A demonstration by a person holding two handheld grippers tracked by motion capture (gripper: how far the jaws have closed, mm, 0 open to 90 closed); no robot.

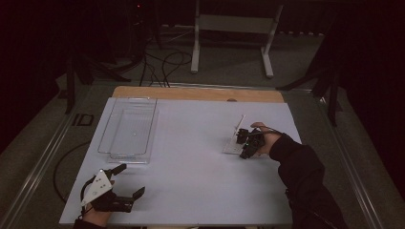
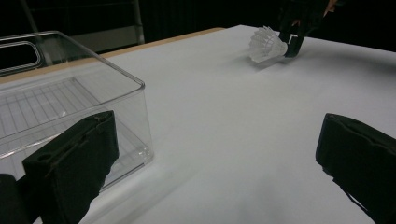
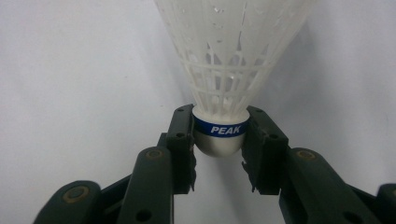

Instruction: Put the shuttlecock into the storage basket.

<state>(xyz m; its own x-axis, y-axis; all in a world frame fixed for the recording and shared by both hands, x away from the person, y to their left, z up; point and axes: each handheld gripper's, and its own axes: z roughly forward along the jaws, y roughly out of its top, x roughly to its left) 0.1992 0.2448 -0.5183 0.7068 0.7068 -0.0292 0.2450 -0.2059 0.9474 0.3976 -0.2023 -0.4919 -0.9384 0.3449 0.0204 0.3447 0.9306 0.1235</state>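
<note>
White shuttlecock (image 3: 223, 70) clamped by cork in my right gripper (image 3: 219, 140), sparing the skirt; left gripper (image 1: 125, 180) open, idle beside clear bin (image 1: 128, 129).

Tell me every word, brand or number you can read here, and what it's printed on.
"PEAK": white letters on the blue band around the cork base of the shuttlecock, which the right claw grips by that base.
No other writing can be read; the clear plastic bin, the white table and the left claw show none.
</note>
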